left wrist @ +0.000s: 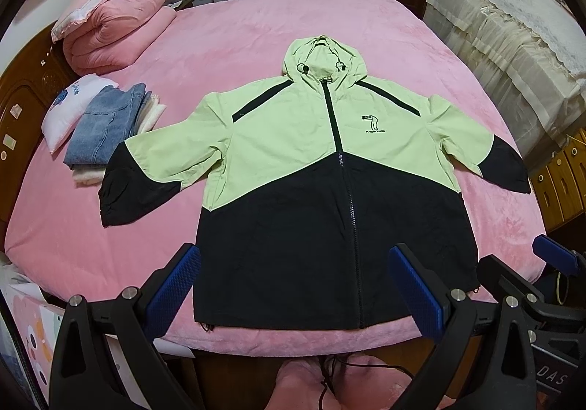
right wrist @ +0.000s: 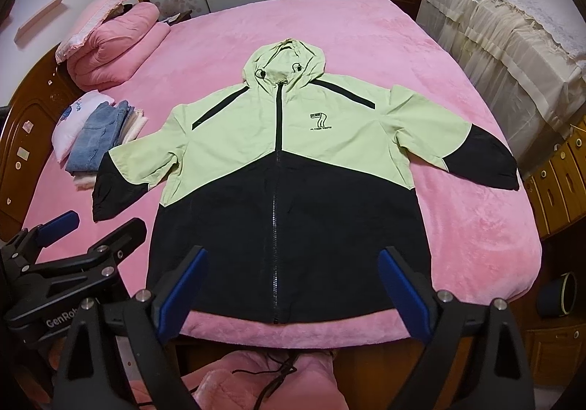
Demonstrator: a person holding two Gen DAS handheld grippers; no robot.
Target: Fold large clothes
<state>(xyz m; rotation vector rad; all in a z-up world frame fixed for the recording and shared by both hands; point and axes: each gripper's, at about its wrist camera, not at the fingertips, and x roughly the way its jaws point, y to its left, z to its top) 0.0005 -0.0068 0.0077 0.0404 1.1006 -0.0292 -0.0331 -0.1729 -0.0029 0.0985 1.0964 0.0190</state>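
A hooded jacket, pale green above and black below, lies flat and face up on the pink bed, zipper closed, both sleeves spread out, hood pointing to the far side. The same jacket fills the middle of the right wrist view. My left gripper hovers above the black hem near the bed's front edge, open, blue pads wide apart with nothing between them. My right gripper hangs beside it over the hem, likewise open and holding nothing. Each gripper shows at the edge of the other's view.
A stack of folded clothes with blue jeans on top lies left of the jacket. A folded pink quilt and pillow sit at the far left corner. A cream-covered cabinet stands to the right. Wooden drawers flank the bed.
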